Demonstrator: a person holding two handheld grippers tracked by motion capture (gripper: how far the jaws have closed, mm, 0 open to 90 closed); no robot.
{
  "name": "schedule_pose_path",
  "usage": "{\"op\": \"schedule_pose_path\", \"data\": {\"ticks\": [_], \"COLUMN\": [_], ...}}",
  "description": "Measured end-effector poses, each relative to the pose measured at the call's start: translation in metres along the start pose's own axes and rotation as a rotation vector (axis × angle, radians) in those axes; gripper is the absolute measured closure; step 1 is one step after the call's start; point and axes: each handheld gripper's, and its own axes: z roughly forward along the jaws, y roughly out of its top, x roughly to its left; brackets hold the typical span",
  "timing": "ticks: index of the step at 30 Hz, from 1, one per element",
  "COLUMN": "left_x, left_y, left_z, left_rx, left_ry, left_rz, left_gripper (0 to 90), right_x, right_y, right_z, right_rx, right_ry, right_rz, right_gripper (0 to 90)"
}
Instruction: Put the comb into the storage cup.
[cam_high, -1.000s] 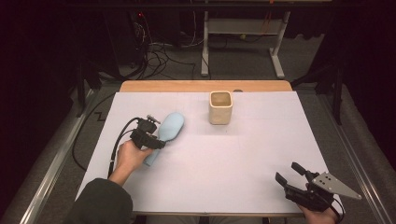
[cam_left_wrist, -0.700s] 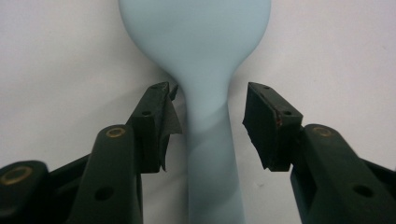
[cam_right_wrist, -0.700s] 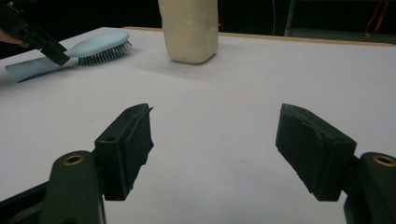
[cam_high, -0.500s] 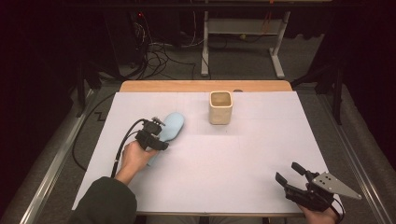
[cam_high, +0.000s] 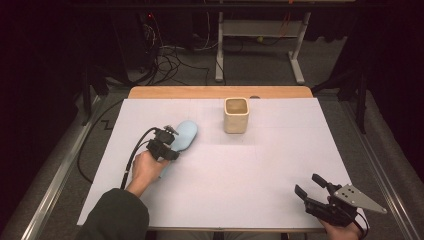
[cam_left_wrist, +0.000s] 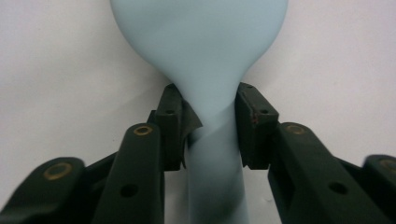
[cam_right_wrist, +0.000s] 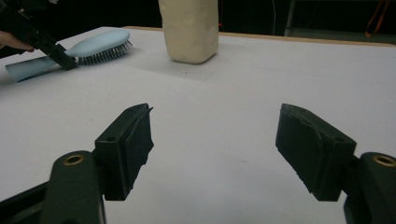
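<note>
Hairbrush (cam_left_wrist: 201, 56) neck sits between the left gripper (cam_left_wrist: 208, 123) jaws, which have just been closing and now pinch it.

Smooth matt pale-blue plastic hairbrush (cam_left_wrist: 201, 56) lies bristles-down on a matt white paper-covered table (cam_high: 240, 170).

Pale blue hairbrush (cam_high: 184, 136) — cream cup (cam_high: 236, 115) — white table (cam_high: 240, 170).

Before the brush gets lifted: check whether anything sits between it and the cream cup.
Nothing visible does. The hairbrush lies bristles down, its neck between the jaws of the left gripper, which have just been closing. Bare white table separates it from the cream cup.
</note>
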Motion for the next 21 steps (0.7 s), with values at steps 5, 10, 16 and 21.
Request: {"op": "schedule_pose_path", "data": {"ticks": [5,10,16,21], "left_x": [-0.0013,-0.0016,-0.0026,-0.0049], "left_y": [0.0011,0.0008,0.0002,0.0003], "left_z": [0.0001,-0.0001,-0.0009,-0.0011], "left_rx": [0.003,-0.001,-0.019,-0.023], "left_ry": [0.012,0.012,0.018,0.003], "left_rz": [0.007,0.009,0.023,0.026], "left_gripper": [68.8,69.3,69.4,69.5], "right_x": [0.0001,0.0001,0.0001,0.0000], "right_y": [0.0000,-0.0001,-0.0001,-0.0001], "right_z": [0.0000,-0.0001,0.0001,0.0000], "right_rx": [0.000,0.000,-0.001,-0.001], "right_ry": [0.000,-0.001,0.000,0.000], "right_rz": [-0.001,-0.002,-0.004,-0.004], "right_gripper": [27.9,27.9,28.0,28.0]}}
